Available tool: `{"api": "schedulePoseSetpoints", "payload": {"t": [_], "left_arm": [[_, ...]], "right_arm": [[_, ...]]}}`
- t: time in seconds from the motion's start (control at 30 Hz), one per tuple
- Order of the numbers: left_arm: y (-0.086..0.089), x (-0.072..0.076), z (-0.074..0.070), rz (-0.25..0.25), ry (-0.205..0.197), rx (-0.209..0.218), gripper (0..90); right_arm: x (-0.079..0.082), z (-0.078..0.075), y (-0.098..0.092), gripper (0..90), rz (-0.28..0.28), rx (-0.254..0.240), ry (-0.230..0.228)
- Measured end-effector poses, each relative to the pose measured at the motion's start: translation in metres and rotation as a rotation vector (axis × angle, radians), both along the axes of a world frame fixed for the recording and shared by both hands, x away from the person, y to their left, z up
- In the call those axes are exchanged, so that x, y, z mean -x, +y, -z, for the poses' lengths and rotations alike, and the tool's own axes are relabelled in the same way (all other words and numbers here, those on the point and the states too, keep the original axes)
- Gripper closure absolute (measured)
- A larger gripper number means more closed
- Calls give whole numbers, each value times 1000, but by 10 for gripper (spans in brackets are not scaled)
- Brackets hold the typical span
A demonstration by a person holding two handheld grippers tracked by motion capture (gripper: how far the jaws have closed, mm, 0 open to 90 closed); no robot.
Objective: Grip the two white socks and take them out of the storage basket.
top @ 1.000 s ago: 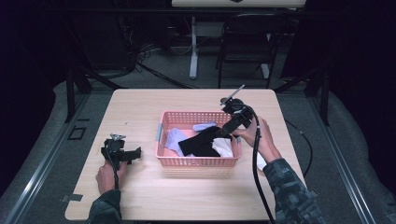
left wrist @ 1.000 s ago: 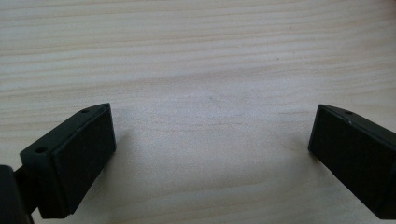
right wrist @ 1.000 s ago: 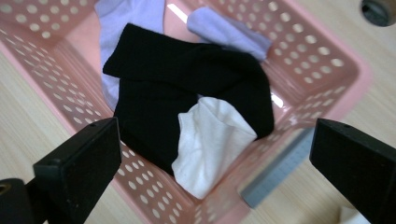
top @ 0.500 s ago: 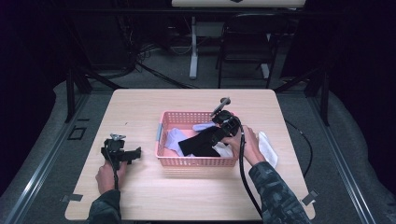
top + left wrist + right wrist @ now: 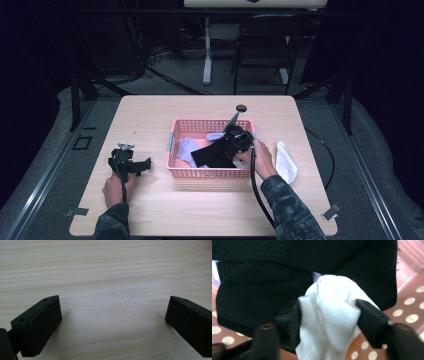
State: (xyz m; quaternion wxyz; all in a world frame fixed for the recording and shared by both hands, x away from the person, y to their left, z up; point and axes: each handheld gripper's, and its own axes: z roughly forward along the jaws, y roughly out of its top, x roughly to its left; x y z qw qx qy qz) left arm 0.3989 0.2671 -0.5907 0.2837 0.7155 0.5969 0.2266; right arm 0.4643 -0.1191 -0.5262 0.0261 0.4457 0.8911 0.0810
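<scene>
Right gripper (image 5: 328,312) now deep in basket (image 5: 172,150), jaws pinching white cloth (image 5: 329,327) at basket's 4 o'clock. We judge lift next. Left gripper (image 5: 112,317) wide open, empty.

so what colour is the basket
Pink, with round holes in its floor; clearest in the high view.

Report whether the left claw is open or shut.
Open: the left claw has its jaws wide apart over the bare table, nothing between them.

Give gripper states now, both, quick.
Left gripper: open, holding nothing, over bare table.
Right gripper: shut on white cloth in pink basket.
</scene>
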Motion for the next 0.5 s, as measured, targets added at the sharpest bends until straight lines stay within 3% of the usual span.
{"api": "schedulePoseSetpoints", "payload": {"t": [0.03,0.1,0.17,0.2,0.23,0.43,0.5], "left_arm": [[0,0,0,0,0,0,6],[0,0,0,0,0,0,6],[0,0,0,0,0,0,6],[0,0,0,0,0,0,6],[0,0,0,0,0,0,7],[0,0,0,-1,-1,0,7],[0,0,0,-1,-1,0,7]], "right_arm": [[0,0,0,435,0,0,0],[1,4,0,569,17,-14,-5],[0,1,-1,673,4,3,3],[0,1,-1,673,4,3,3],[0,2,-2,740,20,-10,-2],[1,-6,-9,778,7,-24,-3],[5,-8,-10,779,35,-67,-34]]}}
